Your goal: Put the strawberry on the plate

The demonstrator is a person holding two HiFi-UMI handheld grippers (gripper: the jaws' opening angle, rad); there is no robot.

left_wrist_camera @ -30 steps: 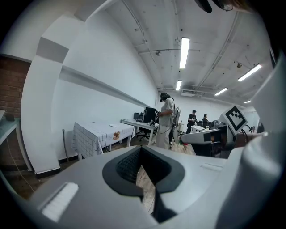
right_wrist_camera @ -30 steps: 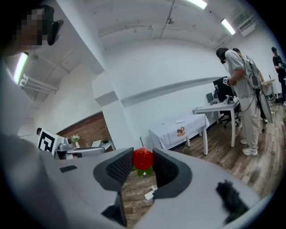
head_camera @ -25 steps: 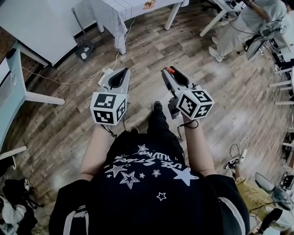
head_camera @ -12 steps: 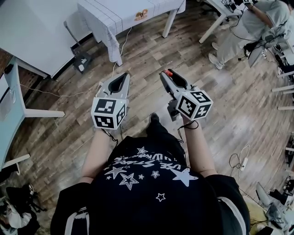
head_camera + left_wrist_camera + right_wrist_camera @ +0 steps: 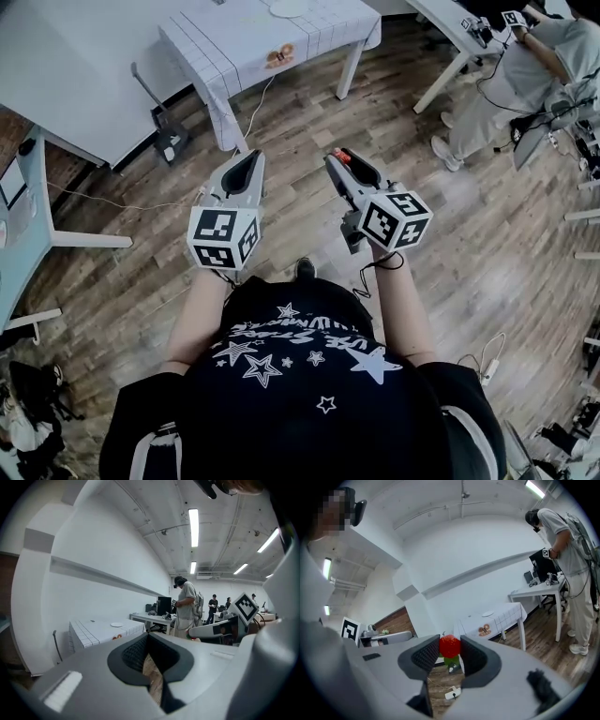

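A red strawberry [image 5: 450,645] with green leaves sits pinched between the pads of my right gripper [image 5: 449,649], held out in the air over the wooden floor. From the head view it shows as a red spot [image 5: 343,157] at that gripper's tip [image 5: 338,155]. My left gripper [image 5: 252,156] is held beside it, jaws shut with nothing between them [image 5: 147,637]. The white plate [image 5: 286,7] lies on a table with a white checked cloth [image 5: 234,42] ahead of me, also seen as the plate [image 5: 488,614] in the right gripper view and the plate [image 5: 116,625] in the left gripper view.
A picture is printed on the cloth [image 5: 276,56] near the table's front. A person [image 5: 567,541] stands at a desk [image 5: 534,590] to the right. A power strip [image 5: 451,694] and cable lie on the floor, and a black dustpan [image 5: 172,141] stands left of the table.
The checked table and plate have come further into the head view as I move toward them. Both grippers keep the same pose, the strawberry still held.
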